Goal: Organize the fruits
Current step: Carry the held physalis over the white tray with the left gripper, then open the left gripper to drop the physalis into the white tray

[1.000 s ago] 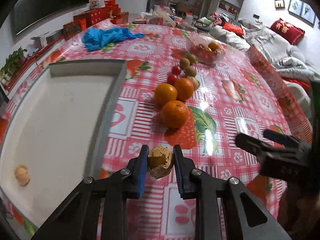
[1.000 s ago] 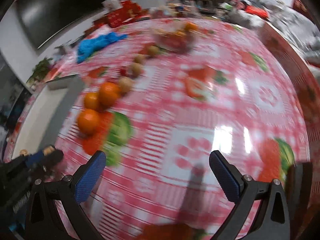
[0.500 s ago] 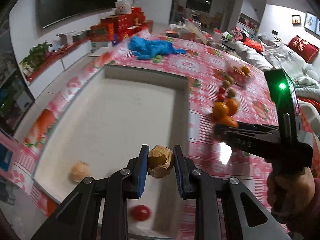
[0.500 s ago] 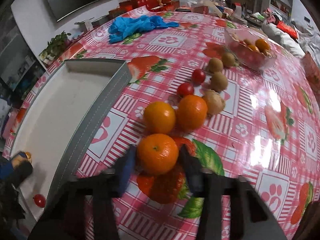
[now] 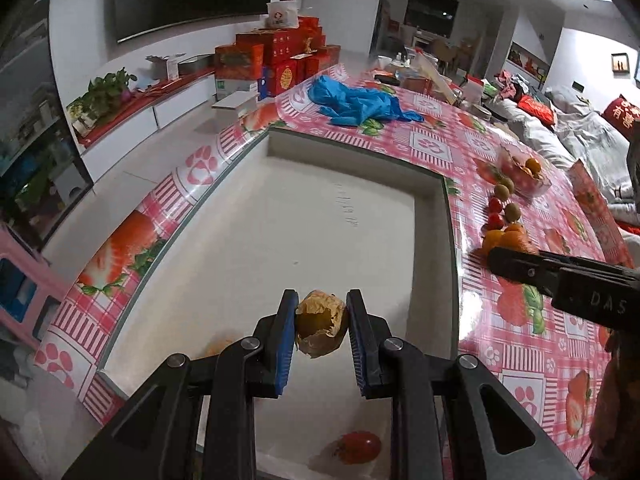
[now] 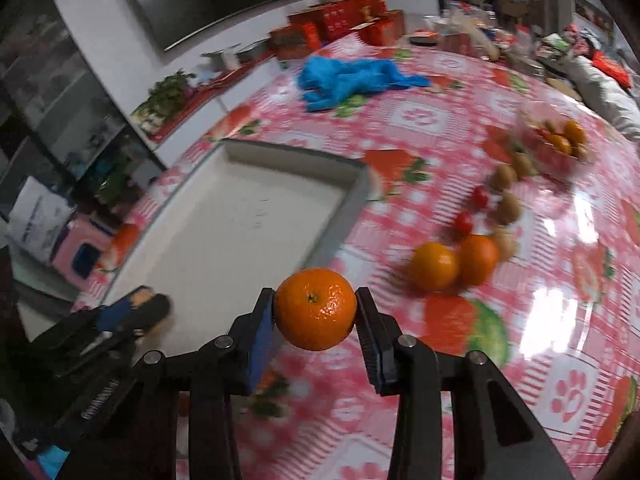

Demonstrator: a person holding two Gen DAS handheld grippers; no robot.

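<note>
My left gripper [image 5: 321,308] is shut on a small yellow fruit in a torn papery husk [image 5: 320,330] and holds it above the near end of the white tray [image 5: 320,208]. A red tomato [image 5: 356,446] lies in the tray below, and another husked fruit [image 5: 218,348] shows partly behind my left finger. My right gripper [image 6: 315,300] is shut on an orange [image 6: 315,314], lifted off the tablecloth just right of the tray [image 6: 256,220]. Two more oranges [image 6: 434,266] [image 6: 478,258] remain on the table.
Beyond the oranges lie two tomatoes [image 6: 464,222], kiwis [image 6: 508,208] and a clear bowl of fruit [image 6: 560,142]. Blue gloves [image 6: 352,78] lie behind the tray. The right gripper's arm [image 5: 560,276] reaches in from the right, close to the tray's right rim.
The left gripper carried the husked fruit from over the tablecloth to above the tray. The right gripper closed on the nearest orange and lifted it toward the tray.
</note>
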